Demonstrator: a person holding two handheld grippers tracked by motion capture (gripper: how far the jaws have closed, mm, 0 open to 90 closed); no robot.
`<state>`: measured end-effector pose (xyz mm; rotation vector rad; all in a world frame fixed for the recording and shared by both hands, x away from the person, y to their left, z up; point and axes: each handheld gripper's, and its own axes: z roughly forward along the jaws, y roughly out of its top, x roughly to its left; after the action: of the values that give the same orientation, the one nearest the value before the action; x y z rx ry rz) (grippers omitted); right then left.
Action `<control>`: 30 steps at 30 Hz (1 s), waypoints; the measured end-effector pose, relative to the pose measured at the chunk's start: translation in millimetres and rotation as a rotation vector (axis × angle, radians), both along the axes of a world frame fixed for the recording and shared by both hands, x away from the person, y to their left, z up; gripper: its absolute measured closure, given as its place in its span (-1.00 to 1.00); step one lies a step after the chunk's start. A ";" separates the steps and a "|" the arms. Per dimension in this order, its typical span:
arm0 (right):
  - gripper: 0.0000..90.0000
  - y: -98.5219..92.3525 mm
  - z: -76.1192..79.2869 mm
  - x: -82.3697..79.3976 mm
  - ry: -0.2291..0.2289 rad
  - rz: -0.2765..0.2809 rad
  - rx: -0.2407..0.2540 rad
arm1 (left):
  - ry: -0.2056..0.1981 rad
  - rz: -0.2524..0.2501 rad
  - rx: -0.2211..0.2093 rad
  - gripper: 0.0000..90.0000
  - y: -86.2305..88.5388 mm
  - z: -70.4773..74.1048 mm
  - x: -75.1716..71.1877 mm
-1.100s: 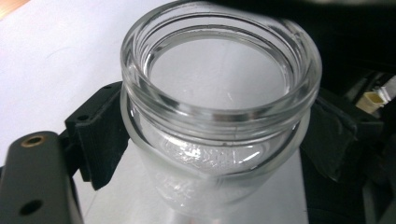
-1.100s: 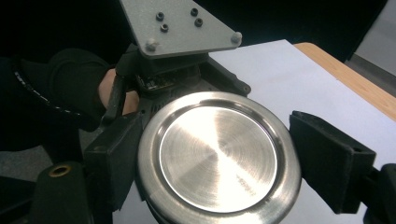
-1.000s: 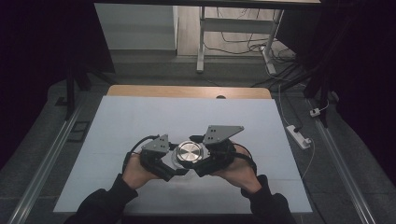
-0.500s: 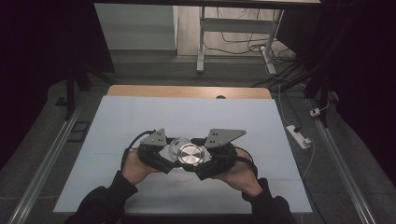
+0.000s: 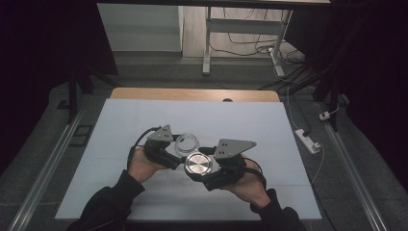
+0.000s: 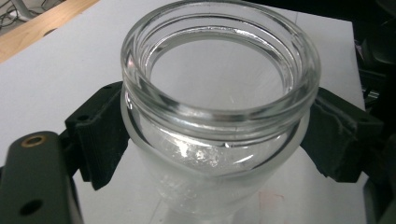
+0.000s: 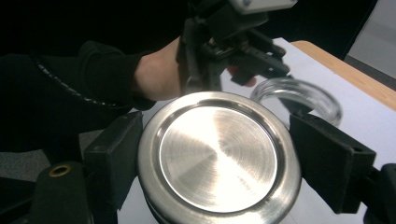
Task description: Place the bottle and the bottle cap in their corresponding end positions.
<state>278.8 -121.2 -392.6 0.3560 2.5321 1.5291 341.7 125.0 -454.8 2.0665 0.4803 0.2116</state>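
A clear glass jar point(image 6: 219, 107) with an open threaded mouth sits between the black jaws of my left gripper point(image 6: 217, 135), which is shut on it just below the rim. In the high view the jar point(image 5: 185, 143) shows as a clear ring at the left gripper point(image 5: 177, 153). My right gripper point(image 7: 219, 172) is shut on a round brushed-metal lid point(image 7: 217, 156), held flat side up. From above, the lid point(image 5: 198, 164) lies just right of and nearer than the jar, at the right gripper point(image 5: 204, 171). The right gripper view also shows the jar point(image 7: 299, 95) and the left gripper point(image 7: 261, 60) behind the lid.
A white sheet point(image 5: 144, 120) covers the table, with a wooden strip point(image 5: 144, 94) along the far edge. A power strip point(image 5: 308, 140) and cables lie on the floor to the right. Metal rails point(image 5: 53, 159) run along both sides.
The left gripper with the jar has moved away from the lid, up and to the left in the high view. The jar's open mouth now shows beside the lid.
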 end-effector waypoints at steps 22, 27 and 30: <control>-0.56 -2.6 -46.2 -4.9 0.012 -0.020 -0.039 | -0.019 0.033 -0.014 -0.64 -12.3 0.6 35.6; -0.56 -1.9 -58.8 -2.1 0.007 -0.033 -0.054 | -0.022 0.037 -0.013 -0.64 -16.2 -2.8 44.2; -0.56 -1.6 -65.5 -0.6 0.005 -0.044 -0.064 | -0.025 0.044 -0.005 -0.64 -17.8 -5.6 48.9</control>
<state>278.2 -122.9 -458.0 0.4043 2.5530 1.4300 390.6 107.2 -460.4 2.0472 0.5109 0.2623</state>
